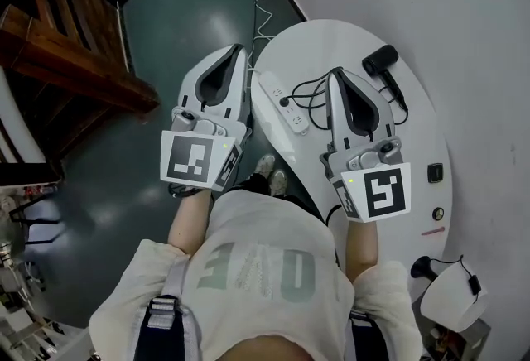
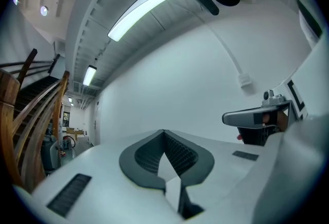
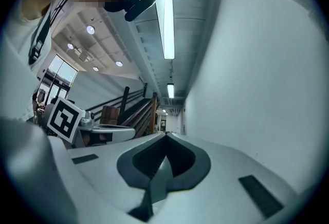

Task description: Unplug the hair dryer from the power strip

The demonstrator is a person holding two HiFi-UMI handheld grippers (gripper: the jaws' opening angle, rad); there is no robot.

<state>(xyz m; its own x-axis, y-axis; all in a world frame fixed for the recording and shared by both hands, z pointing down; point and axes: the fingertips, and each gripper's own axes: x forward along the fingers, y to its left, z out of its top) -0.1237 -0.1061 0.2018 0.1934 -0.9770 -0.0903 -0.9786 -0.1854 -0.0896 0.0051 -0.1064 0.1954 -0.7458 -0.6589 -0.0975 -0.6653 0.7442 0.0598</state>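
In the head view a white power strip (image 1: 283,101) lies on the white oval table (image 1: 331,40), with a black plug (image 1: 286,102) in it. A black cable (image 1: 310,93) loops from the plug toward the black hair dryer (image 1: 380,60) at the table's far side. My left gripper (image 1: 238,49) is shut and empty, hanging over the floor just left of the table edge and the strip. My right gripper (image 1: 335,71) is shut and empty above the table, between the strip and the dryer. Both point level, so each gripper view shows only shut jaws, wall and ceiling.
A wooden staircase (image 1: 66,53) rises at the left over the dark floor. A white cord (image 1: 263,12) trails on the floor beyond the table. A white wall runs along the right. A white round object with a black strap (image 1: 451,295) sits near the table's near end.
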